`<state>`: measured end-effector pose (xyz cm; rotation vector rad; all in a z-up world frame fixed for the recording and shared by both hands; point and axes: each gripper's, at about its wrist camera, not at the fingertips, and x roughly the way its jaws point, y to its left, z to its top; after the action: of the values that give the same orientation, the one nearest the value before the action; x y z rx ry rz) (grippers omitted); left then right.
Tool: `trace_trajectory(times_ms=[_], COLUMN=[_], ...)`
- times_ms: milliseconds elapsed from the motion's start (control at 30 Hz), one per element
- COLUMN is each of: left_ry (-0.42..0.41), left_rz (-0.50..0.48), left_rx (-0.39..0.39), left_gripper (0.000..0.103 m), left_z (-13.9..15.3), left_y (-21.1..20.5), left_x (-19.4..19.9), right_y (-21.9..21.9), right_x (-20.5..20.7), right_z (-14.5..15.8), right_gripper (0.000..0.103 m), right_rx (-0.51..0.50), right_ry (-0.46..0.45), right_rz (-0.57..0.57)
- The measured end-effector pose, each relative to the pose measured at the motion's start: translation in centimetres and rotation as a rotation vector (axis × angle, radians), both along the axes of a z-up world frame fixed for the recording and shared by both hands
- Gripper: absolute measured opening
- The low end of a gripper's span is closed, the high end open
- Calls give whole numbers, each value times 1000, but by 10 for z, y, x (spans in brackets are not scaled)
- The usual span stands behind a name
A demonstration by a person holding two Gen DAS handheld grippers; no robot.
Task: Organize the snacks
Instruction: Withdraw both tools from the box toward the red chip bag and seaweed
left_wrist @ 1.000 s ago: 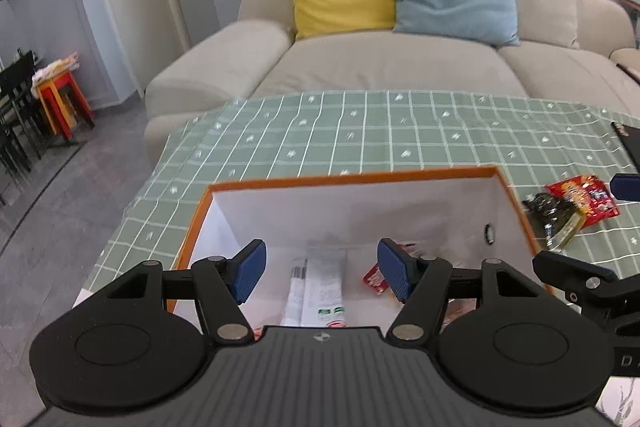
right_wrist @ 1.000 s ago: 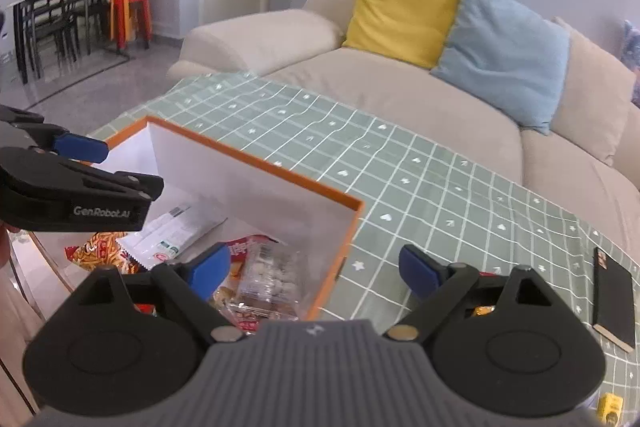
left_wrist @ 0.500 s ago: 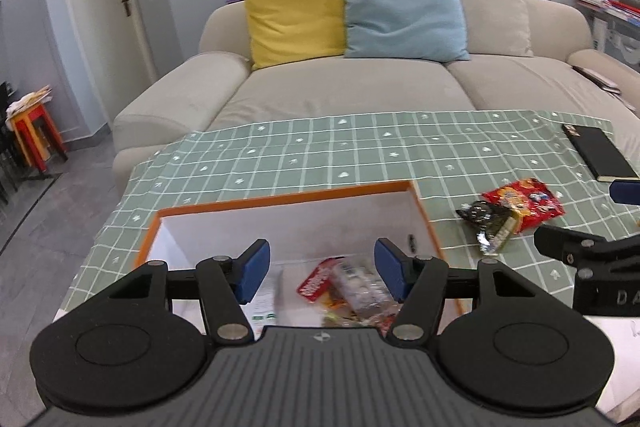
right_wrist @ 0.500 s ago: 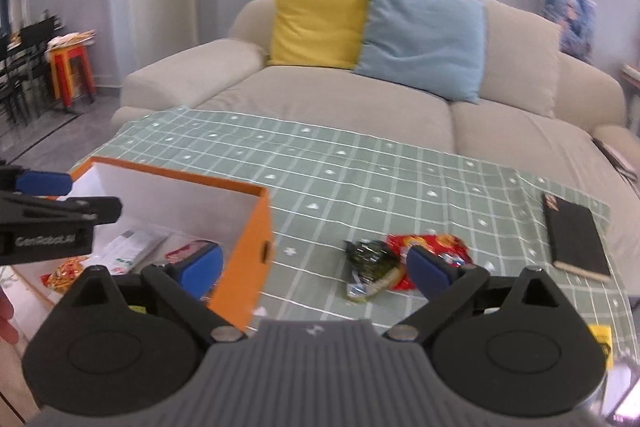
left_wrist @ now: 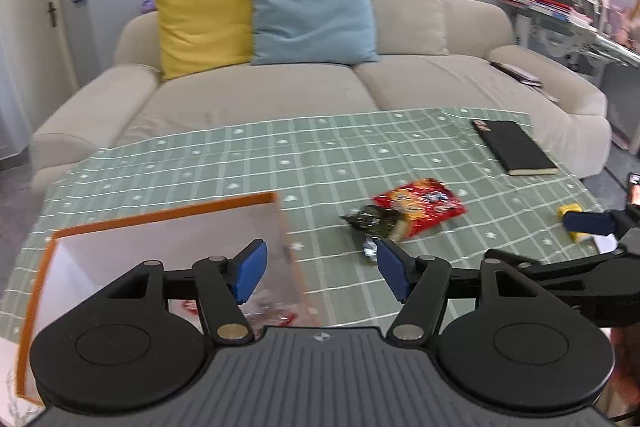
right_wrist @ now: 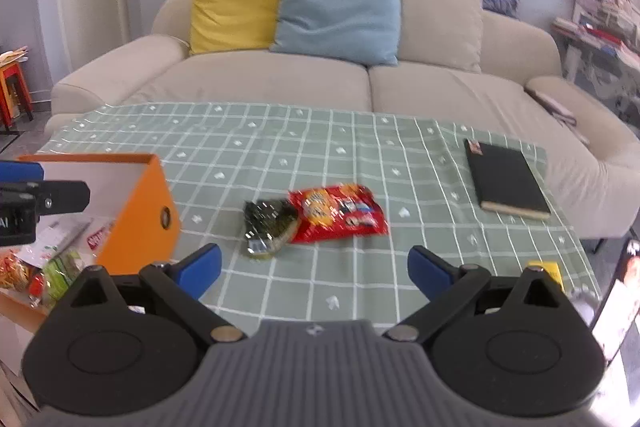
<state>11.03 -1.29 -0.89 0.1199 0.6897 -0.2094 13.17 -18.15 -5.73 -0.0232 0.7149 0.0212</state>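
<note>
An orange box with white inside [left_wrist: 168, 215] [right_wrist: 140, 203] stands at the left of the green checked table and holds several snack packs [right_wrist: 48, 255]. A red snack bag [left_wrist: 420, 203] [right_wrist: 340, 215] and a dark green snack pack [left_wrist: 372, 221] [right_wrist: 270, 223] lie together on the cloth, to the right of the box. My left gripper [left_wrist: 318, 275] is open and empty, above the box's right wall. My right gripper [right_wrist: 316, 269] is open and empty, short of both loose snacks.
A black notebook [right_wrist: 506, 179] lies at the table's far right. A small yellow item [right_wrist: 546, 271] and a phone [right_wrist: 628, 267] sit near the right edge. A beige sofa [right_wrist: 360, 83] with yellow and blue cushions runs behind the table.
Both grippers have swung right, away from over the box toward the loose snacks. The red bag and dark pack have come into fuller view. Both stay open.
</note>
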Motion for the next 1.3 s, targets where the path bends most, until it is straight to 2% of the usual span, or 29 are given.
trace_trajectory(times_ms=[100,167,500,900,1033,1200,1300], left_ry=[19,45,115,164,186,230,251], left_rz=[-42,-58,-66,-71,-65,-38,-51], left_rx=[-14,-26,-58,-79,-83,-118,-86], left_gripper=[82,82,86,86,86,86,86], left_z=[-5,-9,-27,-41,-45,-54,-62], left_y=[-13,-19,-35,-42,-44,-47,-53], left_x=[3,8,29,64,83,110,126], right_y=[-7,-13,-30,-41,-43,-40,-39], right_x=[-1,-1,6,27,45,69,85], right_z=[-6,-10,-31,-51,-57,-63,-66], right_gripper=[97,99,99,99,83,78,77], right_rx=[10,12,30,73,72,82,79], right_ry=[17,28,91,97,113,110,112], right_rz=[-18,-32,-72,-3,19,57,71])
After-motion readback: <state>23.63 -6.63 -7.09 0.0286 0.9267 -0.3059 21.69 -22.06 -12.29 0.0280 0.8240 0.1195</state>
